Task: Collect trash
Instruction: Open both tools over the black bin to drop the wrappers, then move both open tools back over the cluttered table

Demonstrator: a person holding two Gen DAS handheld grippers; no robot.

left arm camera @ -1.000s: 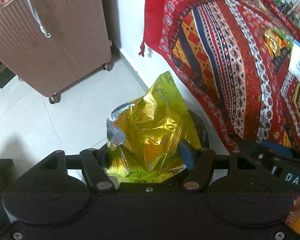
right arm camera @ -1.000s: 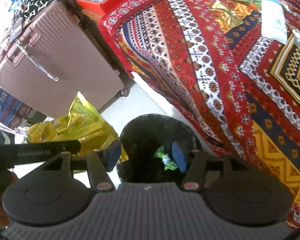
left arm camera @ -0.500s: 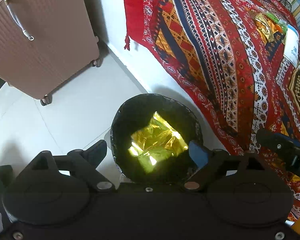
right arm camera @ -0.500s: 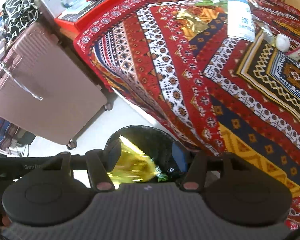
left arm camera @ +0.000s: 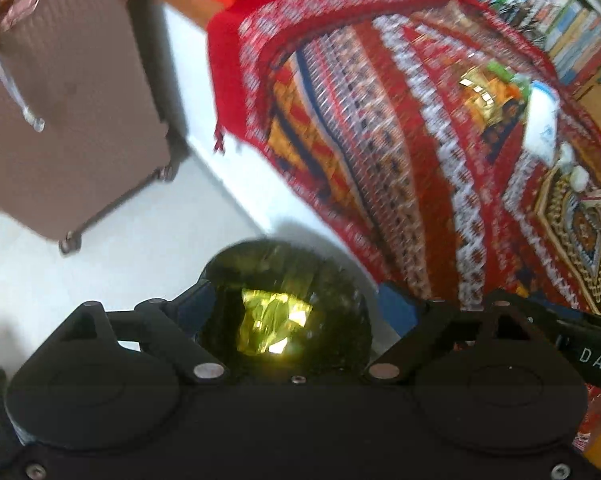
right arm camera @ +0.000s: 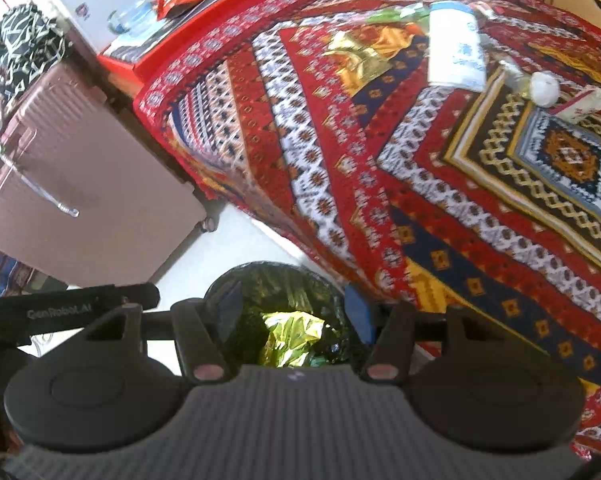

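Foil-gold wrapper (left arm camera: 274,326) lies in the black bin (left arm camera: 342,280), light, crinkly, slippery | next gold wrapper (right arm camera: 360,58) on the patterned cloth (right arm camera: 340,168) at 1 o'clock, best pinched at a raised fold | my left gripper (left arm camera: 296,304) and right gripper (right arm camera: 294,308) both spread, empty | cloth edge overhangs the bin; suitcase (right arm camera: 80,200) at 10 o'clock, bare floor between.

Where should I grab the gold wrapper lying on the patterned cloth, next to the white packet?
Take the gold wrapper by its crumpled raised edge on the near side, coming down from above. It lies flat and creased on the cloth, so a fold gives the jaws something to pinch. Stay off the side by the white packet, which sits close.
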